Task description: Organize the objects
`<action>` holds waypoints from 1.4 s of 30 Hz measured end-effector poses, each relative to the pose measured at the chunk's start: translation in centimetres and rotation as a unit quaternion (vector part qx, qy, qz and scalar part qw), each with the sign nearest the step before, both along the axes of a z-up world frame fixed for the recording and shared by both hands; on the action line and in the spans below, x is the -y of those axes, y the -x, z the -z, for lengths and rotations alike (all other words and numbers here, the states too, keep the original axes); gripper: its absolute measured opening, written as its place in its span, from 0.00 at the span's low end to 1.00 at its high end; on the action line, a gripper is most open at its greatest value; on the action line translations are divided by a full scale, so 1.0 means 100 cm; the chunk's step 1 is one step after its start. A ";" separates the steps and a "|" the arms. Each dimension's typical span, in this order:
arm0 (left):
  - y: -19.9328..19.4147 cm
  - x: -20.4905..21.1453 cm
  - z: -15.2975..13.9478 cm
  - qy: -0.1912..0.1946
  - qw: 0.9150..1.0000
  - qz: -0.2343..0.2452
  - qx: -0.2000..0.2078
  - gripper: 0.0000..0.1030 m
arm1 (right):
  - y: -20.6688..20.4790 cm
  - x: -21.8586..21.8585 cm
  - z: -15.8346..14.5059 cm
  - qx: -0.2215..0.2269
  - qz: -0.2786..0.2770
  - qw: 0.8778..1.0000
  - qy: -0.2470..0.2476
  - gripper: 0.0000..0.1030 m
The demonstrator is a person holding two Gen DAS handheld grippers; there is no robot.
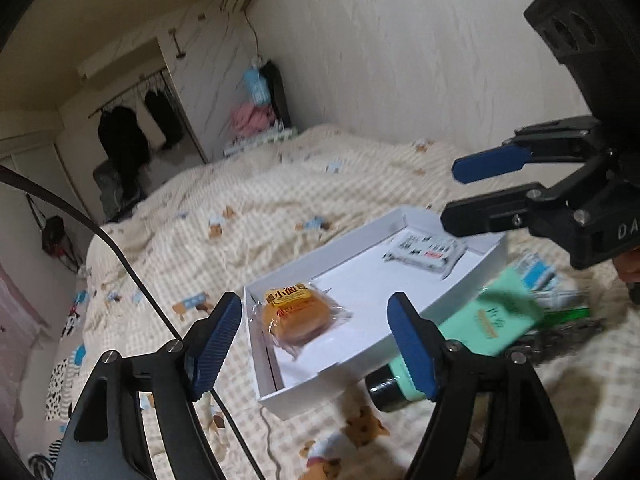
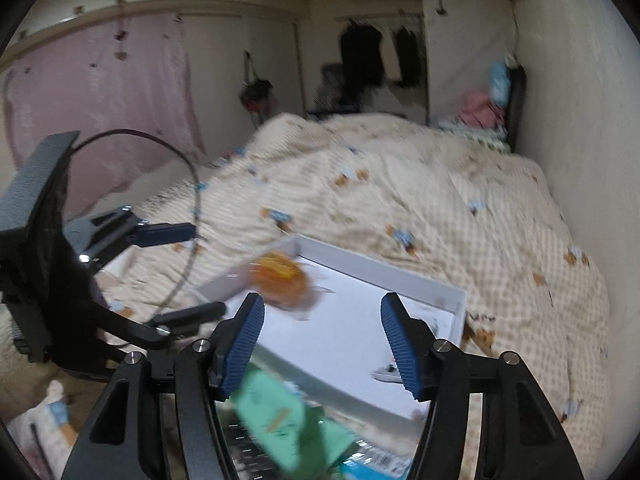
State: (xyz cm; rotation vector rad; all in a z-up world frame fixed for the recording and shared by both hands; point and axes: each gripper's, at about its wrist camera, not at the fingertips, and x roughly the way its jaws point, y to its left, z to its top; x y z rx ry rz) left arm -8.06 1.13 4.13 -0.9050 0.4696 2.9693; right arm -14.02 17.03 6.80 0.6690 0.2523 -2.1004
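Tube [image 1: 476,328] — green, black-capped — is seen on the bed just outside the tray's [image 1: 320,384] near wall, long axis along it; both the left gripper [image 1: 316,344] and right gripper [image 2: 322,344] are held wide, empty — the right nearer.

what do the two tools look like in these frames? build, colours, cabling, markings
Both match: black angular linkage frames with triangular cut-outs and silver pivot screws, each ending in two blue ribbed finger pads. Left tool, right tool. A thin black cable arcs past the left tool. The right tool's body, seen from the left wrist, bears pale lettering starting "DA"; the rest is cut off. No sleeves or hands clearly visible.
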 end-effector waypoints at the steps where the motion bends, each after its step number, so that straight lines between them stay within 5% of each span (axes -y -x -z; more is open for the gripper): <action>1: -0.006 0.001 -0.005 -0.006 1.000 0.001 -0.007 0.77 | -0.006 -0.002 -0.004 -0.003 -0.006 1.000 0.007 0.68; 11: -0.039 0.026 -0.040 -0.059 0.995 -0.035 -0.066 0.80 | -0.057 -0.020 -0.034 -0.033 -0.058 0.995 0.074 0.73; 27: -0.083 0.057 -0.056 -0.168 0.978 -0.054 -0.109 0.80 | -0.074 -0.045 -0.038 -0.043 -0.057 0.992 0.108 0.73; 33: -0.105 0.050 -0.047 -0.176 0.975 -0.042 -0.127 0.81 | -0.081 -0.059 -0.027 -0.037 -0.048 0.990 0.126 0.79; 42: -0.100 0.048 -0.010 -0.202 0.974 -0.046 -0.089 0.81 | -0.077 -0.070 0.010 -0.024 -0.016 0.989 0.143 0.79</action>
